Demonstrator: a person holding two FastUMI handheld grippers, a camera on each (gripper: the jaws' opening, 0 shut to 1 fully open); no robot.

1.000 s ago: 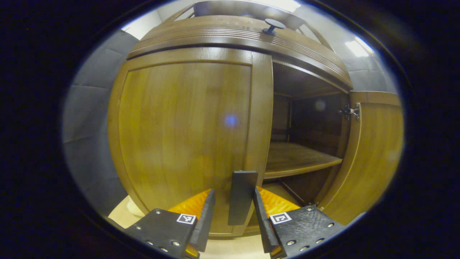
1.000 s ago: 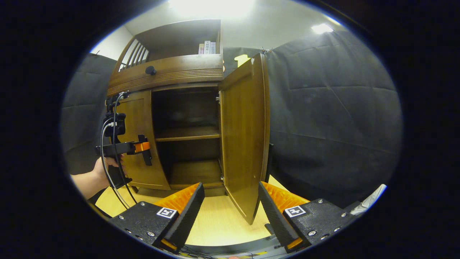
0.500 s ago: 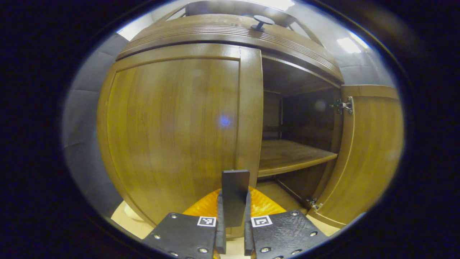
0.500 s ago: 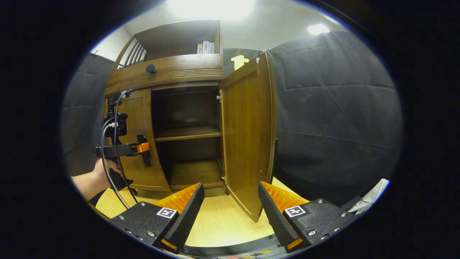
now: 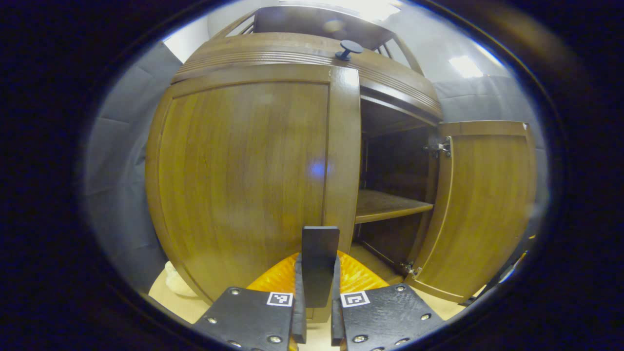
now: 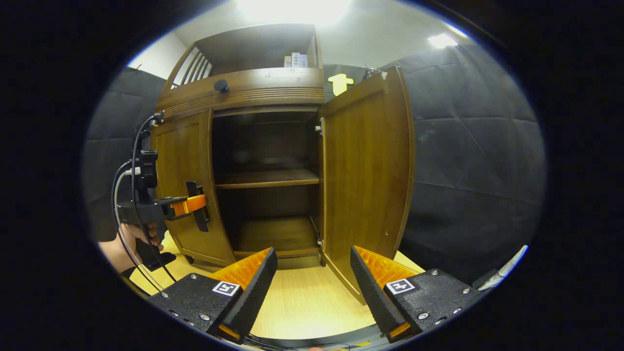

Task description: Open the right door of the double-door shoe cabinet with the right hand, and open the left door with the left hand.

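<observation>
While clamped on handle [image 5: 319,265] — left hand-held gripper [image 5: 316,312].

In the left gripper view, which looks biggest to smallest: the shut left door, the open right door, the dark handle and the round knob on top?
1. left door, though nearness inflates it
2. right door
3. handle
4. knob

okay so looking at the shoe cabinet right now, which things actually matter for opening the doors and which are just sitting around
Part of the job:
left door, not yet swung out
its dark handle, clamped in the left gripper
right door, already swung open
right gripper, open and holding nothing

Just there:
round knob on the band above the doors
books on the top shelf
inner shelf
</observation>
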